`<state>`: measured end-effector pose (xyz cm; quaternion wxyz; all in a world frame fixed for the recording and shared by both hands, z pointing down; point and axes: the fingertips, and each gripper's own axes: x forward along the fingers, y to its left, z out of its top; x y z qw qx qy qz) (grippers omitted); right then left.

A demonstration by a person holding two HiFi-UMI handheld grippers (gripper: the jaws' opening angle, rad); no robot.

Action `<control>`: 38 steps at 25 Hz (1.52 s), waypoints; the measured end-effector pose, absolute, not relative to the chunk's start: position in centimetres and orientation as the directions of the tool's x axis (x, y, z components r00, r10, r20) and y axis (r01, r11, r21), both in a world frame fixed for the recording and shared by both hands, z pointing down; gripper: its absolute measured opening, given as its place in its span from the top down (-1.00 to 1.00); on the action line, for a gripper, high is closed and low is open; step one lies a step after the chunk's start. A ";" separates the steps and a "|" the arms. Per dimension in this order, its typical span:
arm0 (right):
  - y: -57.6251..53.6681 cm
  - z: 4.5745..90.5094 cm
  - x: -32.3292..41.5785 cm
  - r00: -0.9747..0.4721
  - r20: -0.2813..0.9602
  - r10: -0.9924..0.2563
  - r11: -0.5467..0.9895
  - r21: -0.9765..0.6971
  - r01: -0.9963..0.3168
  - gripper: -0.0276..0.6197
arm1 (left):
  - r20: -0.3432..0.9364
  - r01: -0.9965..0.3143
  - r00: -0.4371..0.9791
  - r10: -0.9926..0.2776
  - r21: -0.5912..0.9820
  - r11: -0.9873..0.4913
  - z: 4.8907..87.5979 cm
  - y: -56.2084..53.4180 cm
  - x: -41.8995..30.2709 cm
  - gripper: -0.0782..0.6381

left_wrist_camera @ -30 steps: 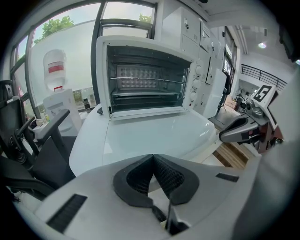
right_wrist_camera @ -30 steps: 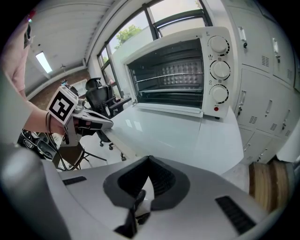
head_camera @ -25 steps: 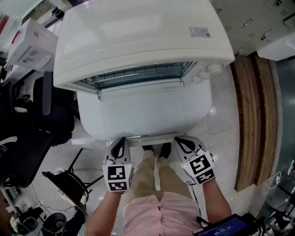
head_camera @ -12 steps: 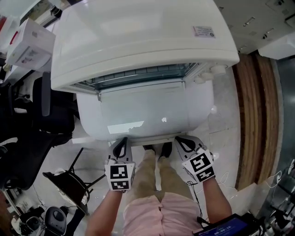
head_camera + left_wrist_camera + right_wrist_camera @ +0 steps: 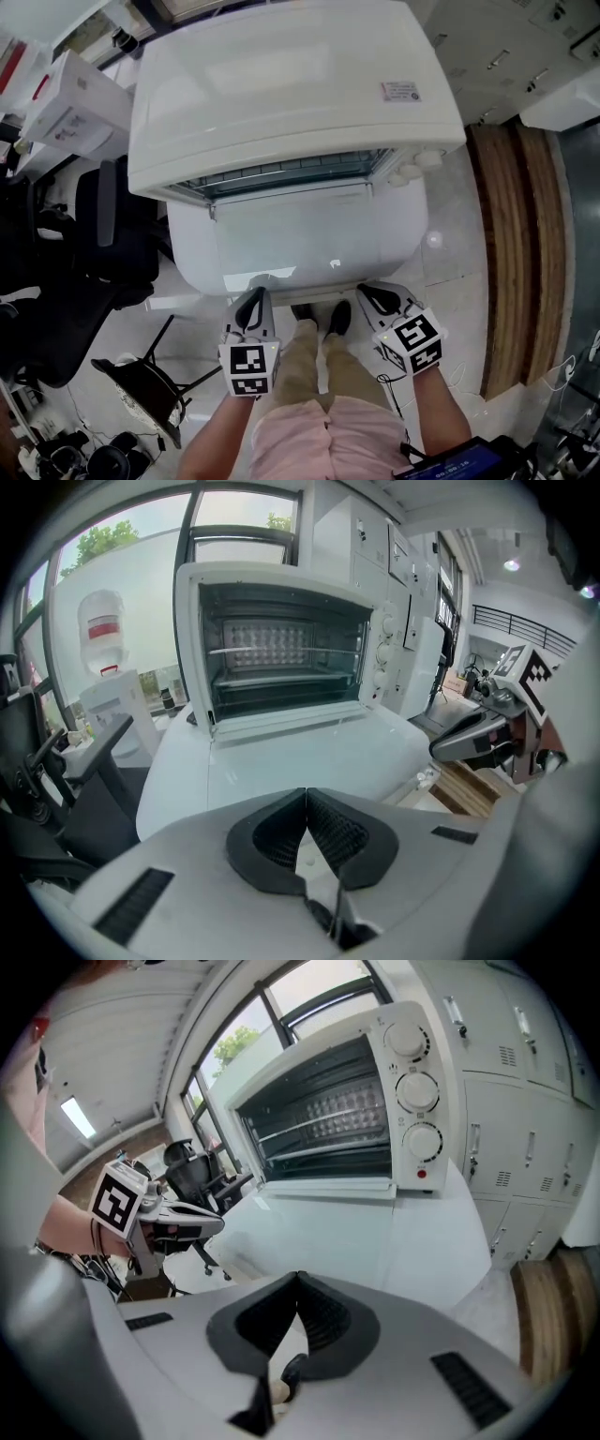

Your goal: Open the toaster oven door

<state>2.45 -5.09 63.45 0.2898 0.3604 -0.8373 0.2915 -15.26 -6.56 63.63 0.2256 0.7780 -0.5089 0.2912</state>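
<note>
Left gripper (image 5: 251, 307) and right gripper (image 5: 380, 300) held low, side by side, both jaws pressed together, empty, just off the door (image 5: 300, 234), folded flat from the oven (image 5: 291, 84) toward the person, long axis left-right

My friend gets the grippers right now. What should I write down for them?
Left gripper: fingers shut, nothing between them.
Right gripper: fingers shut, also empty.
Both are held side by side near the front edge of the table, clear of the oven.
The oven stands at the back of the table. Its door is folded down flat toward you, and the racks inside are in plain sight.
Done: the door is open.
Left: nothing for this job, it seems.
</note>
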 end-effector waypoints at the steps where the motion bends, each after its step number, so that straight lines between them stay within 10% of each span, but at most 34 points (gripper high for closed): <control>1: -5.3 62.4 2.4 -0.584 0.677 -0.449 0.565 -0.291 -0.772 0.91 | 0.671 -0.924 0.314 -0.672 0.053 -0.379 62.7 -6.7 -15.0 0.74; 20: -11.3 31.3 3.5 -0.501 0.120 -0.857 0.502 -0.026 -0.864 0.91 | 0.090 -0.954 0.293 -0.952 -0.044 -0.298 31.6 -11.9 -12.3 0.74; 38: -9.7 29.1 4.3 -0.458 0.048 -0.888 0.460 0.069 -0.885 0.91 | 0.028 -0.939 0.337 -0.941 -0.069 -0.338 28.9 -10.9 -10.2 0.74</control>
